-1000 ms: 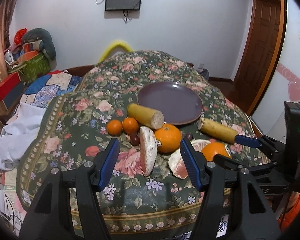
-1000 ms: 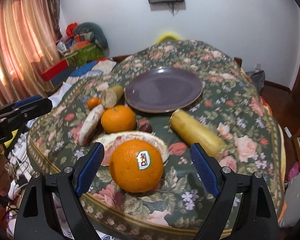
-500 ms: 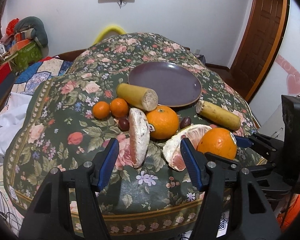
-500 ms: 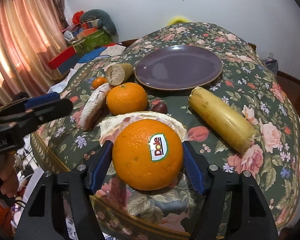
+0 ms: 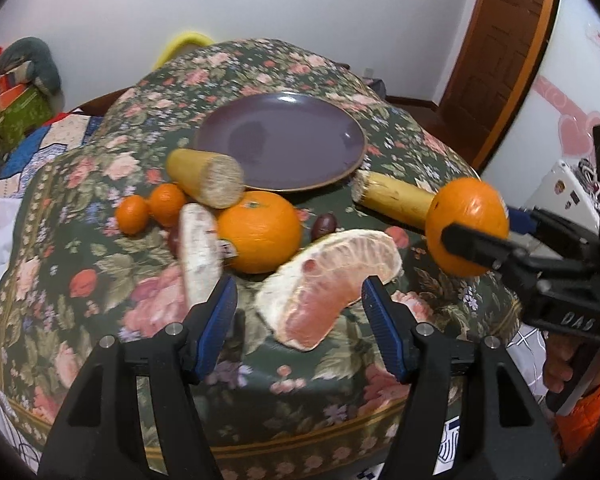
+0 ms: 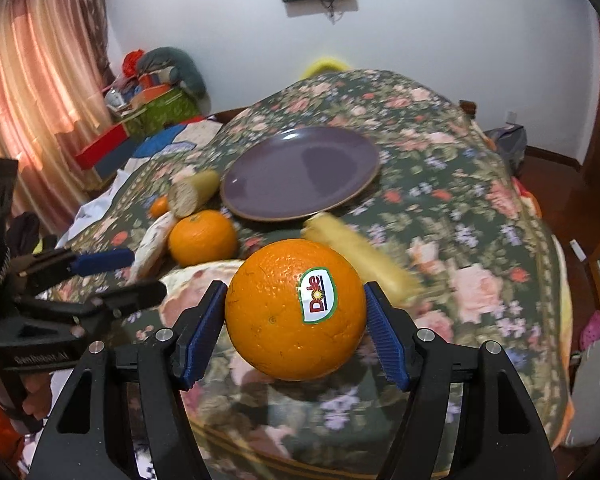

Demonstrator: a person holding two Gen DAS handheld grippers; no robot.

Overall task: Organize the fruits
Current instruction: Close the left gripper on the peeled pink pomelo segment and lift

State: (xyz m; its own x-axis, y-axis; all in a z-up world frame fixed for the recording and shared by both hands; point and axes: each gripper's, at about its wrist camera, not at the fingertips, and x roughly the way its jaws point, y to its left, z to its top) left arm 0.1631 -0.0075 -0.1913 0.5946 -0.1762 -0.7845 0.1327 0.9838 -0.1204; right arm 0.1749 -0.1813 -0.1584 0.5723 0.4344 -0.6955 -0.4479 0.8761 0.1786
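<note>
A: The round purple glazed plate (image 6: 300, 170) looks glossy, with soft window glare at its twelve o'clock rim. The floral green woven tablecloth (image 6: 480, 240) is matt cloth.

B: The big orange with the paper sticker (image 6: 296, 312) has a pebbled, faintly shiny peel. The right gripper (image 6: 296, 316) shows matt black plastic arms, ribbed blue pads (image 6: 384, 332) and small bright metal screws.

A: The peeled pink pomelo wedge (image 5: 328, 280) is moist-looking, its pith dull and spongy
</note>
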